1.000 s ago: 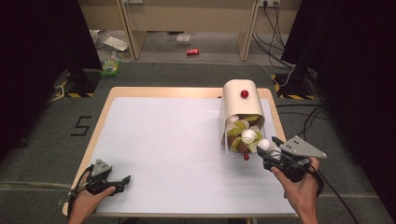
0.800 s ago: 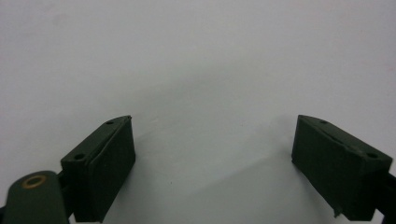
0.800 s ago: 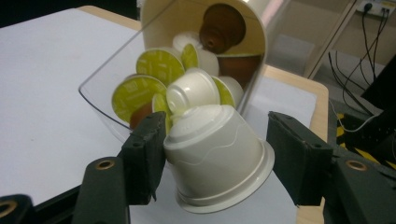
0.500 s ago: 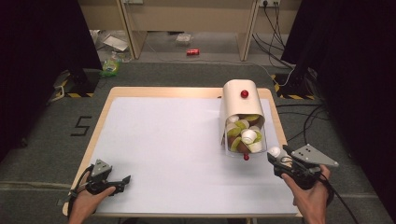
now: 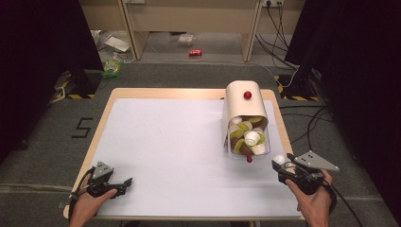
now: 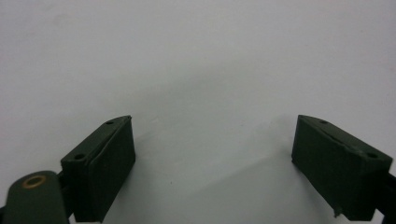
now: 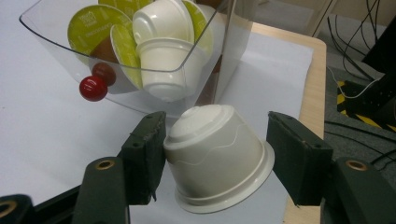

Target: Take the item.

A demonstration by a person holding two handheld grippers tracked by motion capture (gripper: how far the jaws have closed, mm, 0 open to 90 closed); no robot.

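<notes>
Bright even overhead light on the white table [image 5: 165, 142], dark surrounds, soft shadows, slightly soft focus

Red can [image 5: 195, 52] on floor; cables [image 5: 302, 120] — right.

Capsule holder's [image 7: 140, 70] top cut by frame edge, lower capsules [image 5: 246, 137] hidden behind upper ones, floor litter [image 5: 113, 45] too small to identify
</notes>
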